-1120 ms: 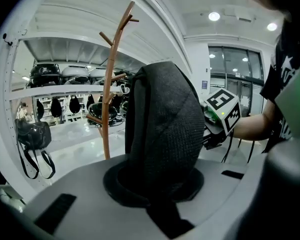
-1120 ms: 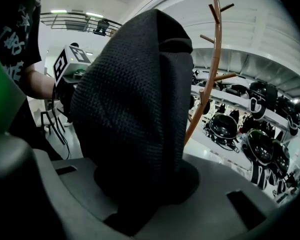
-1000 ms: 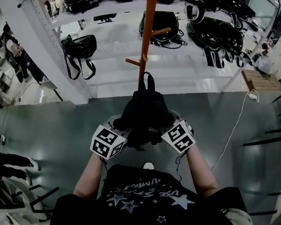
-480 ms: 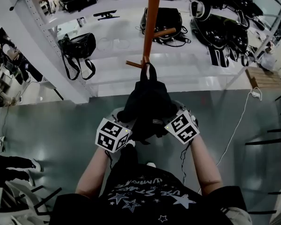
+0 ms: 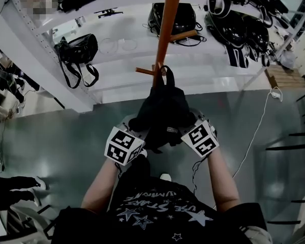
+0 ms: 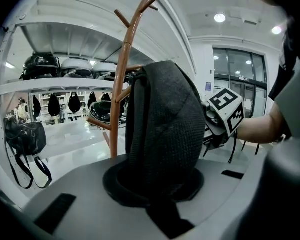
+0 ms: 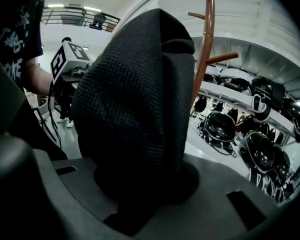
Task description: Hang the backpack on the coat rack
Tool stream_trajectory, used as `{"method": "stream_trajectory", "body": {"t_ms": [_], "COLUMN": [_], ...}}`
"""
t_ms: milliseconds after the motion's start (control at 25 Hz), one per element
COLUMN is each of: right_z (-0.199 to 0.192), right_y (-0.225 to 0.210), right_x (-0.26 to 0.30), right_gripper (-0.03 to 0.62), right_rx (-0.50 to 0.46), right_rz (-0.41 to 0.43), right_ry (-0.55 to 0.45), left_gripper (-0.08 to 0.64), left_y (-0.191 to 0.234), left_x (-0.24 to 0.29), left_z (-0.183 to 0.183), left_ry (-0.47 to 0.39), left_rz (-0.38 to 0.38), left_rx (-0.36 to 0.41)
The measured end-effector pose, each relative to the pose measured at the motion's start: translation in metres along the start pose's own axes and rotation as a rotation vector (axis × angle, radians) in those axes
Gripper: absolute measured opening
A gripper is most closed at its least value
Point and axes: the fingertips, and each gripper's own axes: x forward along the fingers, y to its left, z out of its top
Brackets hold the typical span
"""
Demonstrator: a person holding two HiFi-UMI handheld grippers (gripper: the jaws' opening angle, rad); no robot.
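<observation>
Closest in, the person's dark shirt (image 5: 152,207) is filling the bottom of the head view, and two bare forearms are reaching forward from it. The left gripper (image 5: 137,131) is pinching the left side of the backpack (image 5: 162,108). In the left gripper view its jaws are pressing on the black mesh fabric, which is bulging up out of the claw. The right gripper (image 5: 185,128) is doing the same on the bag's right side, its jaws clamped on the fabric, and the bag is filling most of the right gripper view. The backpack is hanging in the air between the two grippers, above the grey-green floor (image 5: 56,131). It is upright, with its top loop (image 5: 164,72) pointing away from the person.

Just beyond, the loop is lying against the pole of the rack (image 5: 165,29), level with the lowest peg (image 5: 144,70). Whether it is over a peg I cannot tell. The rack is brown wood, and it is rising out of the top of the view. A higher peg (image 5: 183,35) is sticking out to the right.

Behind the rack, white shelves (image 5: 117,60) are running across the view. A black bag (image 5: 76,50) is sitting at the left with its straps hanging off the edge, and black helmets (image 5: 234,29) are crowding the right. A white cable (image 5: 254,136) is trailing over the floor at the right.
</observation>
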Motion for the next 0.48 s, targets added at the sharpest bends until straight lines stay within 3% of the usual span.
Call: {"method": "stream_trajectory", "body": {"t_ms": [480], "right_z": [-0.012], "right_y": [0.002], "right_x": [0.009], "right_gripper": [0.106], "right_rx": [0.044], "right_rz": [-0.008], "right_ry": [0.024], "left_gripper": [0.069], "left_y": [0.005], "left_x": [0.009], "left_z": [-0.011], "left_ry": [0.029], "left_rz": [-0.039], "left_rx": [-0.014]}}
